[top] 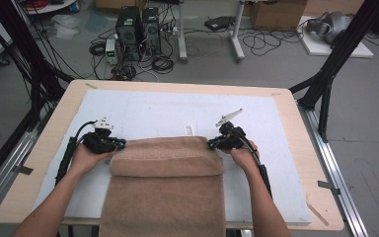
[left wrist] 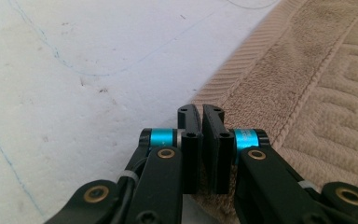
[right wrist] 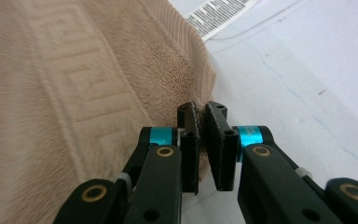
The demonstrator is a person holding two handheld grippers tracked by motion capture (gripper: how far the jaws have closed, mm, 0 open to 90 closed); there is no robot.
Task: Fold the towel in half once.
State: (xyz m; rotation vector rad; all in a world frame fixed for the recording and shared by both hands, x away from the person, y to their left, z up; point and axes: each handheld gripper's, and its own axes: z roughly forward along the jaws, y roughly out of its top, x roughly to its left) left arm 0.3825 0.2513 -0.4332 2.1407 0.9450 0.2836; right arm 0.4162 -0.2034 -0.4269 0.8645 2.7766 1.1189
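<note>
Left gripper (top: 120, 143) and right gripper (top: 211, 144) pinching folded towel (top: 167, 157) edges, white mat (top: 143, 111) underneath

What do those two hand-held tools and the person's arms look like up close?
Both the left gripper and the right gripper are black, with two flat black jaws on hinged links, bright blue metal collars and brass-coloured pivot pins. In the high view a pale grey three-cornered plate stands on top of the right gripper, and a black cable trails back from the left one. The forearms are bare, with no sleeves showing.
</note>
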